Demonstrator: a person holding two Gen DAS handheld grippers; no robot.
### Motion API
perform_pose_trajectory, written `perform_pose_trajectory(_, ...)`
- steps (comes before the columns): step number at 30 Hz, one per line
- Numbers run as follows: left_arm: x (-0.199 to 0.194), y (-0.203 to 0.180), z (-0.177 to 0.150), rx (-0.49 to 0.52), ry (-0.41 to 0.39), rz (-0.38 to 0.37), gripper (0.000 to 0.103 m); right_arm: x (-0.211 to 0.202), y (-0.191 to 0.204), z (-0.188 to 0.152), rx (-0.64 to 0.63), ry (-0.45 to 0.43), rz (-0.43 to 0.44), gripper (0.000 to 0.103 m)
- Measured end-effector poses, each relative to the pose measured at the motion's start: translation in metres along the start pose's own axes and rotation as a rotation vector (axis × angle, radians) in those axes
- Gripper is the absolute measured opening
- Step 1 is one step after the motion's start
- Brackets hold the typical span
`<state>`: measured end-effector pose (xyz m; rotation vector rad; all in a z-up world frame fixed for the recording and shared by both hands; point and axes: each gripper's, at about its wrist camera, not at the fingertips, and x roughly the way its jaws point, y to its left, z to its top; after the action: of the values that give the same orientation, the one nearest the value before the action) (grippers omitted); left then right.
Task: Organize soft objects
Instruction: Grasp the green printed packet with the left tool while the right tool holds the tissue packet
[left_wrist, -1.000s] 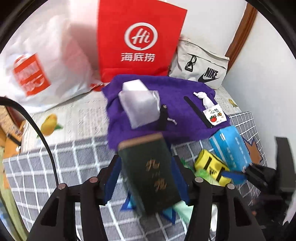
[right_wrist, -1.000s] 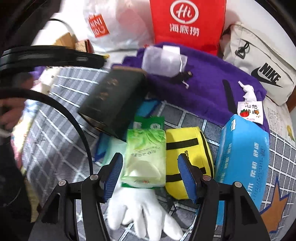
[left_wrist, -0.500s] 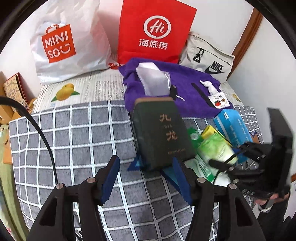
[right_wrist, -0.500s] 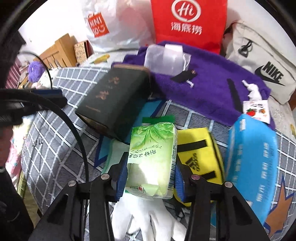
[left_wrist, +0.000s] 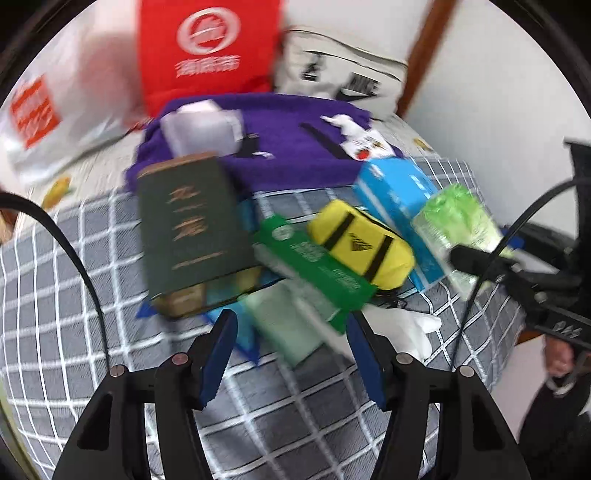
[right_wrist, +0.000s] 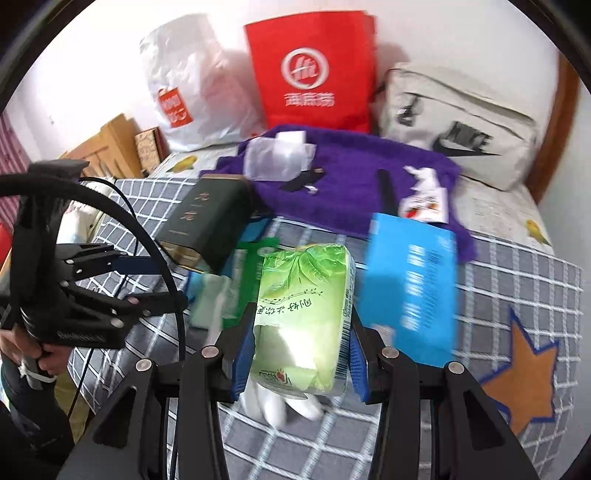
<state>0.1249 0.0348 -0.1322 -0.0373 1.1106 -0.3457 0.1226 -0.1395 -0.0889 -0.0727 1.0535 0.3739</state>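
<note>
My right gripper is shut on a light green tissue pack and holds it above the checked bed cover; the pack also shows in the left wrist view. My left gripper is open and empty, hovering over a pale green packet and a dark green packet. A yellow pouch, a blue tissue box, a dark green box and a white glove lie ahead. A purple towel lies behind.
A red bag, a white Miniso bag and a beige Nike bag stand against the back wall. A clear pouch and a small sachet lie on the towel. Wooden furniture stands left of the bed.
My right gripper has lifted the light green tissue pack up off the pile. My left gripper has swung right, from in front of the dark green box to over the green packets.
</note>
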Motion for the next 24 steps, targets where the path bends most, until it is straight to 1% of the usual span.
perform_pose_trajectory(2, 0.006, -0.021, 0.001, 0.059, -0.009, 0.032, 0.06, -0.007, -0.01, -0.007, 0.022, -0.004, -0.013, 0.044)
perform_pose_trajectory(5, 0.022, -0.053, 0.002, 0.174, -0.017, 0.115, 0.059, -0.014, -0.028, -0.02, 0.057, -0.003, -0.035, 0.044)
perform_pose_trajectory(8, 0.037, -0.07, 0.004, 0.238, -0.005, 0.158, 0.059, -0.017, -0.046, -0.032, 0.095, 0.003, -0.053, 0.044)
perform_pose_trajectory(11, 0.046, -0.08, 0.003, 0.277, 0.009, 0.156, 0.059, -0.018, -0.058, -0.039, 0.124, 0.014, -0.065, 0.044)
perform_pose_trajectory(15, 0.055, -0.088, 0.002, 0.321, 0.021, 0.166, 0.059, -0.015, -0.065, -0.042, 0.141, 0.014, -0.069, 0.044)
perform_pose_trajectory(19, 0.069, -0.086, 0.003, 0.34, 0.042, 0.223, 0.059, -0.013, -0.063, -0.042, 0.145, 0.01, -0.057, 0.044)
perform_pose_trajectory(22, 0.078, -0.085, 0.003, 0.355, 0.049, 0.24, 0.059, -0.012, -0.061, -0.042, 0.144, 0.006, -0.046, 0.044)
perform_pose_trajectory(23, 0.081, -0.085, 0.003, 0.364, 0.054, 0.244, 0.057, -0.012, -0.061, -0.042, 0.145, 0.005, -0.044, 0.044)
perform_pose_trajectory(24, 0.083, -0.086, 0.003, 0.371, 0.053, 0.247, 0.048, -0.012, -0.062, -0.043, 0.146, 0.004, -0.042, 0.044)
